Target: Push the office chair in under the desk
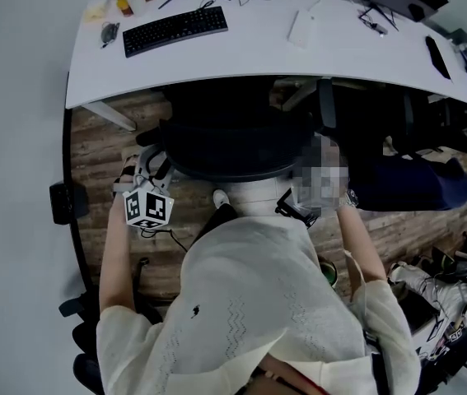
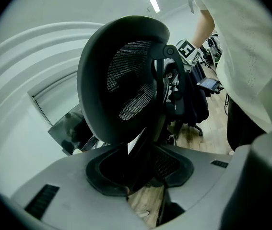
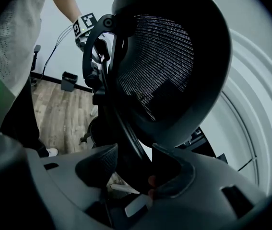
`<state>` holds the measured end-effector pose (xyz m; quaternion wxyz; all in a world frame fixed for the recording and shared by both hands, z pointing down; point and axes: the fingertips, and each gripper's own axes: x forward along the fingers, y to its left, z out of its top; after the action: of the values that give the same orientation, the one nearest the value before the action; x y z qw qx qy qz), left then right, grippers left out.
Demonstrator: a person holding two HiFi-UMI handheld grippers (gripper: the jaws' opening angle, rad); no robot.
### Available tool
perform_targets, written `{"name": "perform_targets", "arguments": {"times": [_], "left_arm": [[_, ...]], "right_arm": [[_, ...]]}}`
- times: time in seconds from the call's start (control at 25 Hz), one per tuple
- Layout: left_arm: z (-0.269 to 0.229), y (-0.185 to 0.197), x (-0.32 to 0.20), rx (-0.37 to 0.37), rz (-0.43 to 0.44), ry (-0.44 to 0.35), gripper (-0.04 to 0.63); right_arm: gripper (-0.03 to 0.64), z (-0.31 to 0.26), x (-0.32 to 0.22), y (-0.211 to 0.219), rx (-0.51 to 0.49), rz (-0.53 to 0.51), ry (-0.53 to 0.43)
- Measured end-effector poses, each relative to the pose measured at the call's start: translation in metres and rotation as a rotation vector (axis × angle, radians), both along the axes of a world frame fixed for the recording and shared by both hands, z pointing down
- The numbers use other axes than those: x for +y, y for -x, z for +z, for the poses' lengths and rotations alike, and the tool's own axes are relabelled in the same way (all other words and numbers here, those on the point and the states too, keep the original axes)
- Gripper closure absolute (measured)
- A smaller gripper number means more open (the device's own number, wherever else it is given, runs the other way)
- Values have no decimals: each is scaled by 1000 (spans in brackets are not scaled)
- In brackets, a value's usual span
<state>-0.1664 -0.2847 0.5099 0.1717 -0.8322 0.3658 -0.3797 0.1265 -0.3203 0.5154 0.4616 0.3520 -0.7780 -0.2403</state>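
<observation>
The office chair (image 1: pixel 233 142) stood mid-view with its seat under the white desk (image 1: pixel 241 56) edge at 12 o'clock. The left gripper (image 1: pixel 157 167) at its 9 o'clock and the right gripper (image 1: pixel 292 206) at its 3 o'clock each clenched the backrest frame. A slanted desk leg (image 1: pixel 109 115) stood at 10 o'clock, a second chair (image 1: pixel 414 179) draped in dark cloth crowded in at 3 o'clock, and a keyboard (image 1: pixel 175 30) lay at 11 o'clock.
</observation>
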Motion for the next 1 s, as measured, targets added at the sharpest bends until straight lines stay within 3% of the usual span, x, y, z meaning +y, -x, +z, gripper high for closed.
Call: {"name": "perform_targets", "arguments": {"times": [1.0], "left_arm": [[-3, 14, -43, 6, 13, -25, 448]], "right_arm": [[382, -2, -45, 15, -5, 26, -29]]}}
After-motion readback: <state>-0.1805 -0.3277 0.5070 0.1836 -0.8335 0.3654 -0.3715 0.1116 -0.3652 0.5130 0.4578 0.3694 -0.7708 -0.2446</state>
